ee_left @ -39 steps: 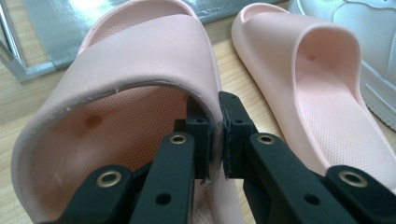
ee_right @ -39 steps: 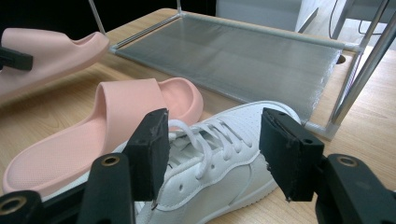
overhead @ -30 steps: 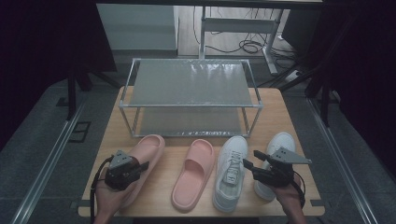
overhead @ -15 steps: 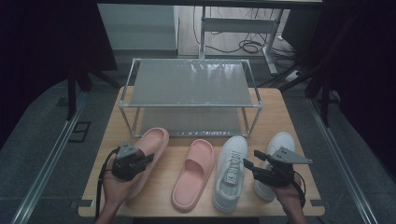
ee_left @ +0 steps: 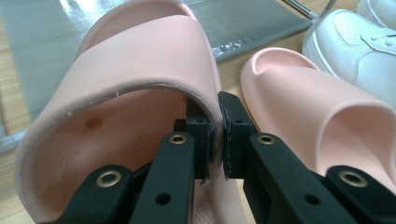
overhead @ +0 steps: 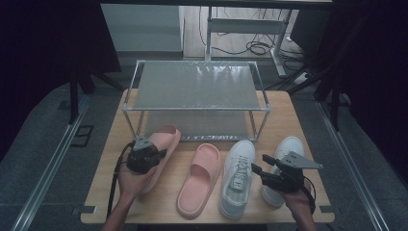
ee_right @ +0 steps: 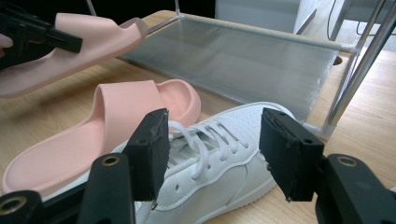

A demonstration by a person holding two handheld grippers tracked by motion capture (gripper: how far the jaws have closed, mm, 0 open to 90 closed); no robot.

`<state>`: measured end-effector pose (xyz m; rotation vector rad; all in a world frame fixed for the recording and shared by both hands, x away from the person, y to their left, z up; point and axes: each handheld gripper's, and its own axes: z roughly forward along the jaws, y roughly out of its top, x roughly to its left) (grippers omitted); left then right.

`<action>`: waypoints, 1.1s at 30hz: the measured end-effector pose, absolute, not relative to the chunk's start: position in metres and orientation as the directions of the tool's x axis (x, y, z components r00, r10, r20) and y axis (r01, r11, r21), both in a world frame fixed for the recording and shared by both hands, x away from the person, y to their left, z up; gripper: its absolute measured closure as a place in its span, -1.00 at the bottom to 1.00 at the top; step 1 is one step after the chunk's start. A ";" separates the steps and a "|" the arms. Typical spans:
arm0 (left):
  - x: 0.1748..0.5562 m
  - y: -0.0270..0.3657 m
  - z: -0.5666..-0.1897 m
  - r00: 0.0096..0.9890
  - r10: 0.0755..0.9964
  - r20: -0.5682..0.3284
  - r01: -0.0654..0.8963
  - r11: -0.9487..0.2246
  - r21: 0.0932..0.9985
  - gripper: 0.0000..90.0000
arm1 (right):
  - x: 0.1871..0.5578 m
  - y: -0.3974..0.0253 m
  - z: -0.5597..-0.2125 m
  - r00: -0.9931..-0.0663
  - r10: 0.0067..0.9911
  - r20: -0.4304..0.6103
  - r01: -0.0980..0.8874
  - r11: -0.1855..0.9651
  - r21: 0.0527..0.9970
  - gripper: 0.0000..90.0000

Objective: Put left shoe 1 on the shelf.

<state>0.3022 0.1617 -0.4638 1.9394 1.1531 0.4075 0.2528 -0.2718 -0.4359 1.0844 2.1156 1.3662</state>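
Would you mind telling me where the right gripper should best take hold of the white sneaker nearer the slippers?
Probably across the laced midfoot of the white sneaker, coming from above: it lies flat on its sole, and the right gripper, jaws open, already straddles that narrower part. The pink slipper crowds its one side.

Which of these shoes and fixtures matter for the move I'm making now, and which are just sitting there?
In play: left gripper, clamped on the left pink slipper; two-tier rack ahead; right gripper, open over the white sneaker.

Idle: second pink slipper, far-right sneaker.
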 end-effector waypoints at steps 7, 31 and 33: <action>0.311 0.158 -0.462 0.529 0.840 -0.125 0.570 -0.242 0.785 0.88 | 0.253 -0.272 -0.436 -0.620 0.781 0.079 0.394 0.223 0.892 -0.03; 0.346 0.152 -0.468 0.489 0.864 -0.121 0.575 -0.215 0.789 0.88 | 0.255 -0.271 -0.437 -0.620 0.780 0.080 0.397 0.224 0.890 -0.03; 0.349 0.150 -0.468 0.489 0.864 -0.123 0.574 -0.213 0.791 0.88 | 0.255 -0.271 -0.438 -0.621 0.780 0.080 0.398 0.225 0.889 -0.03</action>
